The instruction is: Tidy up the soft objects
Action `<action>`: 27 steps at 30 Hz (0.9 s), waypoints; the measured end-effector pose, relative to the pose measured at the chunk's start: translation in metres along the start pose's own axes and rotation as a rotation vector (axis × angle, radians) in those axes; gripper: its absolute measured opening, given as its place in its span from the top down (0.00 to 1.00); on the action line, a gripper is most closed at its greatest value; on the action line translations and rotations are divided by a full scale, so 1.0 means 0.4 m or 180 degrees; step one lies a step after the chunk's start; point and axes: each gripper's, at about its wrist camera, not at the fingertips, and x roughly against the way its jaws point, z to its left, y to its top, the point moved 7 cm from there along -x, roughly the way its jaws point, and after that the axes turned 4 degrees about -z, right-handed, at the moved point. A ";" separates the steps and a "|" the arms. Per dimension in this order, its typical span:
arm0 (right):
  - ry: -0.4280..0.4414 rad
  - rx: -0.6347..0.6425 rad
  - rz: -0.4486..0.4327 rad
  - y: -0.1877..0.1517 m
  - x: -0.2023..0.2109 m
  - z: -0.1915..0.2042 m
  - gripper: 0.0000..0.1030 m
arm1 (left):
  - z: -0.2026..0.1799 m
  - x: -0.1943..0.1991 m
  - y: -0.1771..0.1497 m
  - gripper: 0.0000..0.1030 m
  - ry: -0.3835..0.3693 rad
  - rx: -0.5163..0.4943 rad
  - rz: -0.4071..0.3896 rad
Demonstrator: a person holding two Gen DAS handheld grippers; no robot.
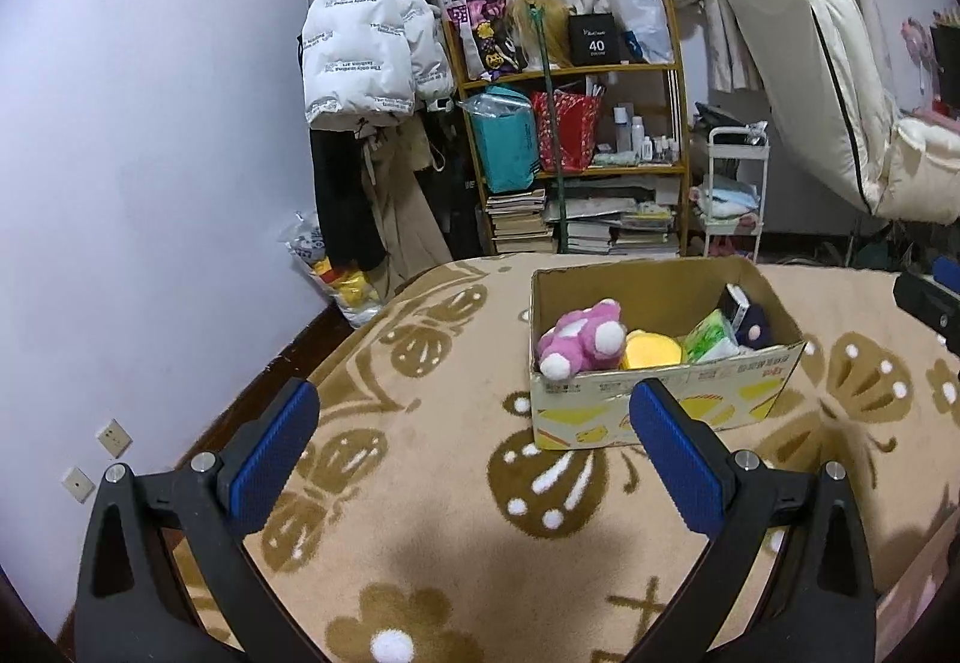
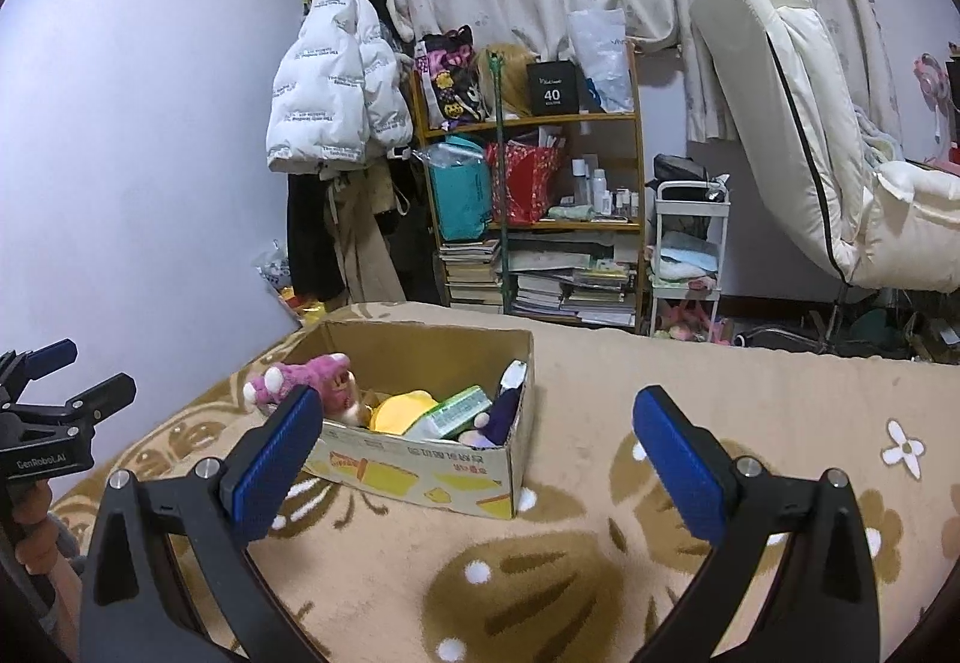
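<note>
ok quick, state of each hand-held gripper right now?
Left hand-held gripper: open, holding nothing, above the blanket.
Right hand-held gripper: open, holding nothing.

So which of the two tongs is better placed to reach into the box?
Probably the left tongs: in their view the box sits right ahead of the open jaws. The right tongs, also open and empty, see the box off to their left side. The margin looks slim.

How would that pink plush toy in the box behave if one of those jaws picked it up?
The pink plush toy looks soft and stuffed, so it would probably squash and flop. It drapes over the cardboard box rim, suggesting limp limbs. Its fuzzy surface should not slip.
</note>
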 end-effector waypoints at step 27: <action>-0.0051 -0.0014 0.0099 -0.019 -0.010 -0.016 0.00 | -0.008 0.013 -0.005 0.01 0.0053 -0.0078 -0.0065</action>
